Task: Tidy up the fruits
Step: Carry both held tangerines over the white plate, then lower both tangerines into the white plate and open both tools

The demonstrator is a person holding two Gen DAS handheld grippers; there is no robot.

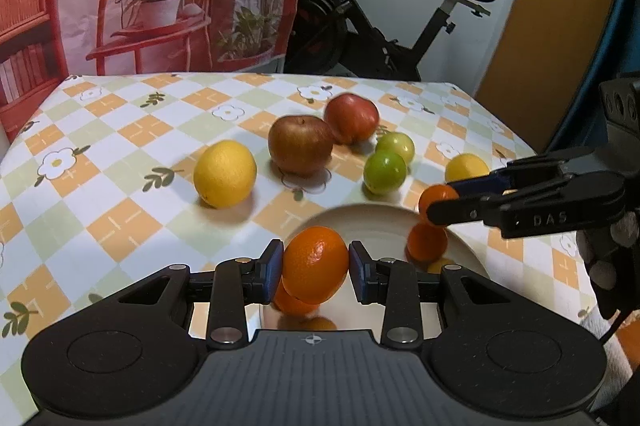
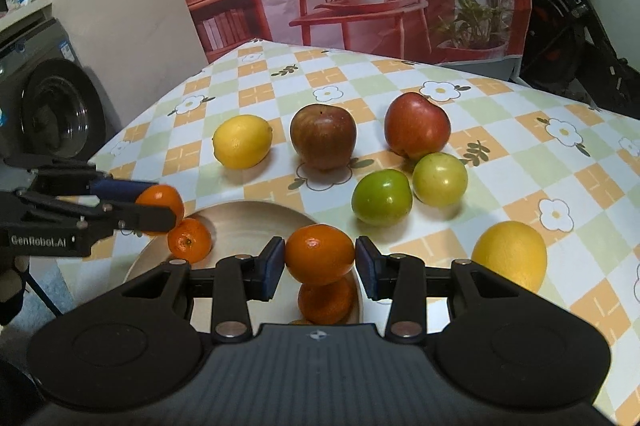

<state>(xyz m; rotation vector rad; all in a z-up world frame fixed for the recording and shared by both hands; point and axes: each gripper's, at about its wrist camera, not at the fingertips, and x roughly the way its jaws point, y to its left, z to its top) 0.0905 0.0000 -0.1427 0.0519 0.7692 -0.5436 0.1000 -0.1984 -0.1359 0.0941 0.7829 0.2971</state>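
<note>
My left gripper [image 1: 316, 266] is shut on a tangerine [image 1: 315, 264] and holds it above the near left part of a cream plate [image 1: 372, 222]. My right gripper [image 2: 320, 262] is shut on another tangerine [image 2: 320, 254] above the plate's right side [image 2: 240, 222]. Each gripper also shows from the side in the other's view, the right gripper [image 1: 440, 202] and the left gripper [image 2: 160, 206]. Two tangerines lie in the plate, one [image 2: 189, 240] at its left and one [image 2: 326, 300] under the right gripper.
On the checked tablecloth [image 2: 520, 154] beyond the plate lie a lemon [image 2: 242, 141], two red apples [image 2: 323, 136] [image 2: 417, 126], two green fruits [image 2: 382, 197] [image 2: 440, 179] and a second yellow fruit [image 2: 509, 260]. An exercise bike [image 1: 372, 22] stands behind the table.
</note>
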